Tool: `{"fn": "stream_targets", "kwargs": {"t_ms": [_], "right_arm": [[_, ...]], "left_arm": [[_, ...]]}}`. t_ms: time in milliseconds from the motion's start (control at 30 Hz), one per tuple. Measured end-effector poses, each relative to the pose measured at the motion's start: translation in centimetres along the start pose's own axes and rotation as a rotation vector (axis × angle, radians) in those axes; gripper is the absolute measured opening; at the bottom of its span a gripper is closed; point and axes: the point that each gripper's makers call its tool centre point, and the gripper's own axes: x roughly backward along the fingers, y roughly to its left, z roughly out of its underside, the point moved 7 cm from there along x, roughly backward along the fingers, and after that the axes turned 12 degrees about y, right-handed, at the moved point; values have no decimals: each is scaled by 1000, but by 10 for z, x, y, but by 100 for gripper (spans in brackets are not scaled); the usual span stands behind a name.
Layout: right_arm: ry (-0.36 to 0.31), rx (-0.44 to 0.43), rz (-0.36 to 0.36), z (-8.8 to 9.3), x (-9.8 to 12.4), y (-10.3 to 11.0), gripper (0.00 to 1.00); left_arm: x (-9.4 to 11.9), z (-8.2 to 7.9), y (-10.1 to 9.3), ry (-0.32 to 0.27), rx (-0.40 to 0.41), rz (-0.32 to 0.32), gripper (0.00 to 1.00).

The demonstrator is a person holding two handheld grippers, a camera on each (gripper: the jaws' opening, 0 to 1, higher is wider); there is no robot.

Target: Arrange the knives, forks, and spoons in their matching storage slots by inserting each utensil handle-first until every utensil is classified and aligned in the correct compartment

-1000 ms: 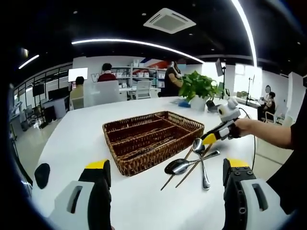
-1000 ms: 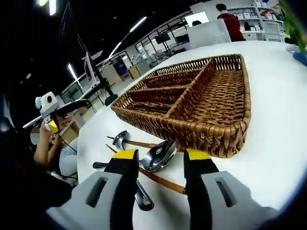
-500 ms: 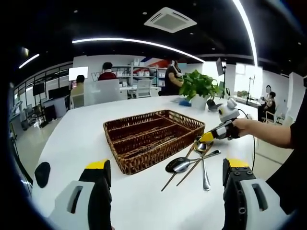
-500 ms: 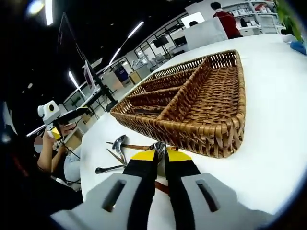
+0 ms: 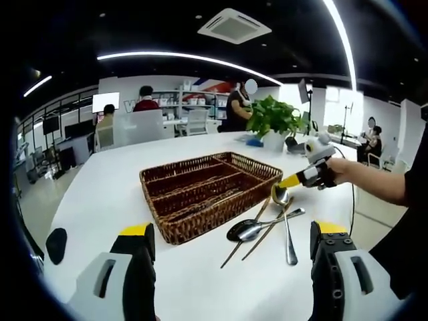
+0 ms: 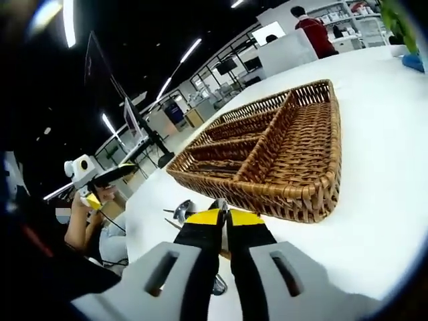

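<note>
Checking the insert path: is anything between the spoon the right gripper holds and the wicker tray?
Nothing visible. The right gripper is shut on a spoon just off the wicker tray, near its front edge. Only bare white table lies between them; the other utensils lie behind.

No lettering, label, brand, number or sign can be read anywhere in the left gripper view or the right gripper view. A pale wall panel (image 5: 127,105) far ahead of the left gripper's jaws, above and to their left, carries large characters, but people seated in front cover most of them and the rest is too small and blurred to make out.
</note>
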Motion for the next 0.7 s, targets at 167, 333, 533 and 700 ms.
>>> {"fn": "stream_targets", "kwargs": {"t_ms": [167,333,533,700], "right_arm": [[-26,-31,-49,-4,5,8,0],[-41,-61,-65,-6,7,10,0],[-55,-75,-68,-11,11,14,0],[-72,-87,-97,-20,13,19,0]], "left_arm": [[-2,-1,-3,2,-8,12,98],[-2,-1,-4,0,-11,17,98],[0,-2,-4,-11,-11,18,98],[1,-5,-4,-21,-17,20,98]]}}
